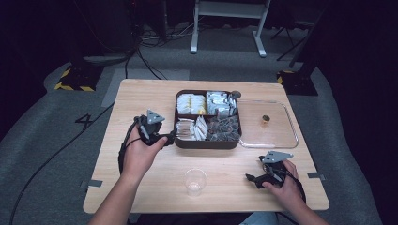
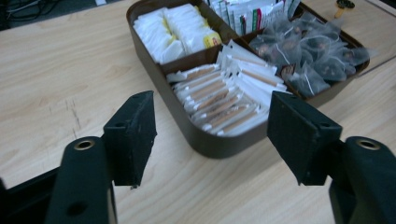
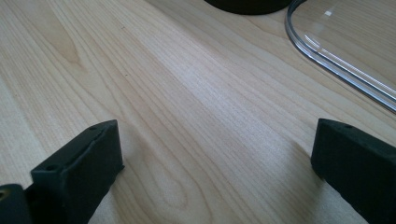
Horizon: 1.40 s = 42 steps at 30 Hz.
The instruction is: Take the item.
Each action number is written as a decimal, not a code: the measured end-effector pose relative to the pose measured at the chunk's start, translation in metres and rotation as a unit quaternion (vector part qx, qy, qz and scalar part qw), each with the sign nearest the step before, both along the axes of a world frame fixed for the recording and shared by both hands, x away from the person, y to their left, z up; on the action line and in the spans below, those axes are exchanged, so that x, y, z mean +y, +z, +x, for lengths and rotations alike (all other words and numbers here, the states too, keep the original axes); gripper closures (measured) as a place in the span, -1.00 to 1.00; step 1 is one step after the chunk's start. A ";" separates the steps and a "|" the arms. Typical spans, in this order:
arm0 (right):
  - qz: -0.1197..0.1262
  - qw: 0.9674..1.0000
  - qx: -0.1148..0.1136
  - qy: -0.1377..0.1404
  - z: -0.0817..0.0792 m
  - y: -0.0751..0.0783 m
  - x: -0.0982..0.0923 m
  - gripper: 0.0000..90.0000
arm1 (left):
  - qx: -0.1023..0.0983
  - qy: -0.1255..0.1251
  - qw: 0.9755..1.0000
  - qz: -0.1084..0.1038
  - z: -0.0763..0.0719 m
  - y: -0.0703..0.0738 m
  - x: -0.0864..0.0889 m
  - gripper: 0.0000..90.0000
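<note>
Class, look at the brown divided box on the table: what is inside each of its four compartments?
The box holds white-and-yellow packets, silver sachets, paper-wrapped sticks and dark tea bags. Anything beneath these top layers is covered.

A "4" (image 1: pixel 86 121) marks the grey floor (image 1: pixel 56 140).

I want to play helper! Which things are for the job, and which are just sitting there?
Probably for the job: left gripper, open beside the brown box of packets; cup.

Just sitting: clear lid; right gripper, open over bare table.
</note>
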State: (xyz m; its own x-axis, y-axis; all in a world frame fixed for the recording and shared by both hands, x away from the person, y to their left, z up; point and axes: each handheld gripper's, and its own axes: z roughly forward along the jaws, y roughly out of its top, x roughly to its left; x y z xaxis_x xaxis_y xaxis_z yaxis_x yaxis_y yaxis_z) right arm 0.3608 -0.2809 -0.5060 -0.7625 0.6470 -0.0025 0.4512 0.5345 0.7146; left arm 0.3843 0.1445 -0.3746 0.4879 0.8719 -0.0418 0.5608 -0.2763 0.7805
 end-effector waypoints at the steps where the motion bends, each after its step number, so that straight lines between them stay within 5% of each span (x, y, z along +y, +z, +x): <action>1: 0.000 1.000 0.000 0.001 0.000 0.000 0.000 -0.95 | -0.001 -0.002 1.000 -0.001 0.004 0.001 -0.002 -0.23; 14: 0.000 1.000 0.000 0.004 0.000 0.000 0.000 -0.95 | -0.016 -0.015 1.000 -0.015 0.044 0.011 -0.023 -0.24; 18: 0.000 1.000 -0.001 0.004 0.000 0.000 0.000 -0.95 | -0.010 -0.022 1.000 -0.006 0.056 0.009 -0.028 -0.28; 27: 0.000 1.000 -0.001 0.005 0.001 0.000 0.000 -0.95 | 0.005 -0.006 0.999 -0.032 0.093 0.001 -0.036 -0.22; 32: 0.000 1.000 -0.001 0.005 0.001 0.000 0.000 -0.95 | 0.023 0.000 0.999 -0.030 0.113 -0.008 -0.042 -0.16; 37: 0.000 1.000 0.000 0.005 0.001 0.000 0.000 -0.95 | 0.041 -0.003 0.998 -0.057 0.127 -0.017 -0.046 -0.13; 42: 0.000 1.000 -0.001 0.005 0.001 0.000 0.000 -0.95 | 0.040 0.004 0.999 -0.036 0.139 -0.025 -0.050 -0.08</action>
State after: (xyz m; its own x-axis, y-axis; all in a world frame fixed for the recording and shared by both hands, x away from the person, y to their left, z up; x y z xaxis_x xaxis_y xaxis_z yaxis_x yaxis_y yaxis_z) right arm 0.3615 -0.2808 -0.5060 -0.7689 0.6393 -0.0038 0.4450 0.5394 0.7148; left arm 0.5233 0.0949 -0.3995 0.4731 0.8691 -0.1442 0.6248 -0.2156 0.7505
